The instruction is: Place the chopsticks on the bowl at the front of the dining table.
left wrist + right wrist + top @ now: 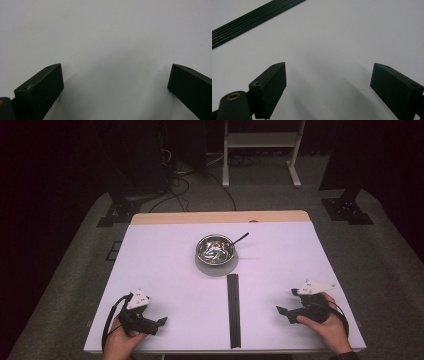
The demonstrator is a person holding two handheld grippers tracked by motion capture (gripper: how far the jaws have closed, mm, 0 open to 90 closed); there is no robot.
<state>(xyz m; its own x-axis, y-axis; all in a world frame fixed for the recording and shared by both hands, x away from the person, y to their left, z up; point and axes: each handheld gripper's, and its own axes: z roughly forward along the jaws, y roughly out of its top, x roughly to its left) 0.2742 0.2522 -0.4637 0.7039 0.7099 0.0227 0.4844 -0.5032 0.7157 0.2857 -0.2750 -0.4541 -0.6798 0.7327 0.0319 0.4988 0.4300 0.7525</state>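
Observation:
A metal bowl [215, 249] stands at the middle of the white table [165, 270], with a dark utensil handle [240, 238] sticking out over its right rim. A long black ribbed strip [233, 310] runs from below the bowl to the front edge; it crosses the upper left of the right gripper view as the black strip [254, 17]. My left gripper [159, 322] rests open at the front left, held by a hand, its jaws wide apart over bare table [112, 50]. My right gripper [284, 312] lies open at the front right, nothing between its jaws.
A wooden edge [220, 217] borders the table's far side. Beyond it on the grey floor stand black stand bases [117, 212], cables [180, 185] and a white frame [260, 142]. Another black base [347, 210] sits at the far right.

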